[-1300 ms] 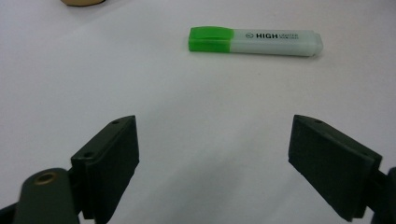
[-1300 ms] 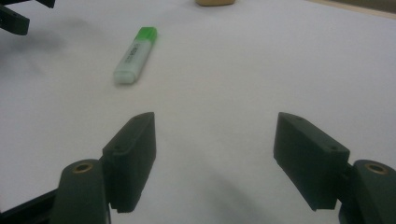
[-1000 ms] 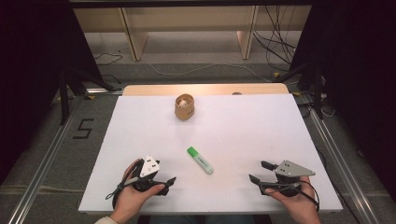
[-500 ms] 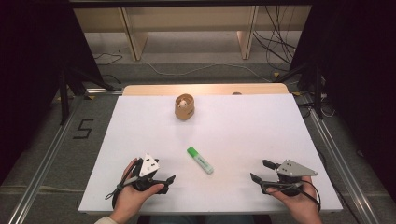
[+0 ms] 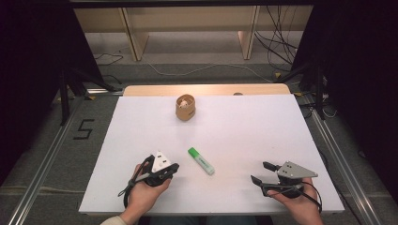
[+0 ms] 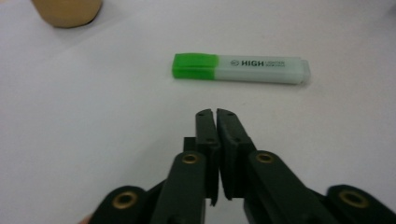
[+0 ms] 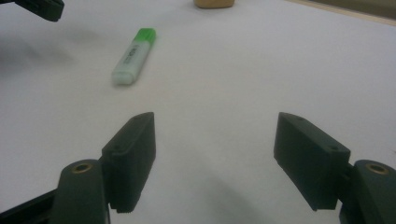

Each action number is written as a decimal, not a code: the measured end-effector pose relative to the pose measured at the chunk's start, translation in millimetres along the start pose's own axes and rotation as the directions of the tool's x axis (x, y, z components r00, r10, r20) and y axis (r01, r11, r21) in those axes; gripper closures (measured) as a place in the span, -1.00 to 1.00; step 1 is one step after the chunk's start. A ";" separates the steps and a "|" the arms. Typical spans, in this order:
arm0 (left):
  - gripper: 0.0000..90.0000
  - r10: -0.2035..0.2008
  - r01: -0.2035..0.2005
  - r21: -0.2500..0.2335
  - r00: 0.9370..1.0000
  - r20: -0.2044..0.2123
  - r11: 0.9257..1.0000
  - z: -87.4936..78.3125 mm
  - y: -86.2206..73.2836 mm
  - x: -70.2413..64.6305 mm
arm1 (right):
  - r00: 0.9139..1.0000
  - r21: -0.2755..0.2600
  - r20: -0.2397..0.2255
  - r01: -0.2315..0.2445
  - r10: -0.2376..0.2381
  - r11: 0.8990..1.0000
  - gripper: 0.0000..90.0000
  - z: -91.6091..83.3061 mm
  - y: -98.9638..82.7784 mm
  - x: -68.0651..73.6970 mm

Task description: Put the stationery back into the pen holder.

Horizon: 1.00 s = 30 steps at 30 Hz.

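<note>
Near the front edge of the white tabletop (image 5: 244, 131), toward the left corner, the left tool (image 5: 172, 168) rests in a hand (image 5: 143, 192) with its jaws pressed together and nothing between them. Its own view makes this plain: the two black jaws meet tip to tip, empty, pointing at the highlighter (image 6: 240, 68), which lies flat just beyond them. That view also reads the print "HIGH" on the pale barrel and shows the green cap on the left end, detail the high view is too small to give.

From above, the highlighter (image 5: 201, 161) lies slantwise between the two tools, nearer the left one and apart from both, cap toward the back edge.

Farther back, near the middle of the back edge, stands a tan cup (image 5: 185, 107). The high view looks into it and shows something pale inside; what it is cannot be told. The gripper views catch only its lower wall at their top edges, so its contents are hidden there.

Toward the front right corner the right tool (image 5: 262, 172) sits in the other hand (image 5: 300, 204), jaws spread wide and empty. Its view shows bare tabletop between them.
</note>
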State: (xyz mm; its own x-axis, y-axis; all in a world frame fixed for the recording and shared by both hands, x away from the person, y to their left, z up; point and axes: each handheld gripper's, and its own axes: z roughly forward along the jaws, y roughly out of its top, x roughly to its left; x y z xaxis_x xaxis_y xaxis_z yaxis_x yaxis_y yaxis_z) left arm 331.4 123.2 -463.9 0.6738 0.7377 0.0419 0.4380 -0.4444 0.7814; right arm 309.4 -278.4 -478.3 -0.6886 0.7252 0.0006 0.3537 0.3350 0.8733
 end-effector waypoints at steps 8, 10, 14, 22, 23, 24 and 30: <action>0.99 0.024 -0.025 0.013 0.997 0.067 1.000 32.7 31.2 -19.0 | 1.000 0.005 -0.005 0.006 -0.006 1.000 -0.33 3.2 0.6 1.0; 0.99 0.048 -0.050 0.024 0.996 0.077 0.998 43.4 38.2 -25.1 | 1.000 0.008 -0.007 0.002 -0.002 1.000 -0.33 3.2 0.5 0.6; 0.99 0.062 -0.066 0.042 0.994 0.091 0.997 65.8 50.2 -36.4 | 1.000 0.008 -0.006 0.004 -0.004 1.000 -0.33 3.4 -0.1 -0.5; 1.00 0.072 -0.081 0.097 0.993 0.094 0.992 94.4 63.5 -48.7 | 1.000 0.008 -0.008 0.003 -0.003 1.000 -0.34 3.1 -0.5 -0.7; 1.00 0.067 -0.076 0.098 0.993 0.093 0.992 96.0 63.0 -50.9 | 1.000 0.006 -0.009 0.004 -0.004 1.000 -0.34 2.7 -0.5 -0.6; 1.00 0.075 -0.085 0.103 0.992 0.097 0.991 96.9 62.9 -51.7 | 1.000 0.007 -0.010 0.005 -0.005 1.000 -0.34 2.8 -0.6 -0.7; 1.00 0.082 -0.094 0.126 0.992 0.093 0.988 101.7 62.9 -54.0 | 1.000 0.010 -0.011 0.006 -0.005 1.000 -0.34 2.8 -0.4 -0.5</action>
State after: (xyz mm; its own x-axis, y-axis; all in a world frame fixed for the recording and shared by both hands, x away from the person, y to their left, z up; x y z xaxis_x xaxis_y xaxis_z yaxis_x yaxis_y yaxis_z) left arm 383.0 3.8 -480.3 0.7600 0.6481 0.0479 0.4443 -0.5720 0.6895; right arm 311.4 -277.2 -480.0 -0.6972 0.7169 0.0010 0.3561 0.3450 0.8684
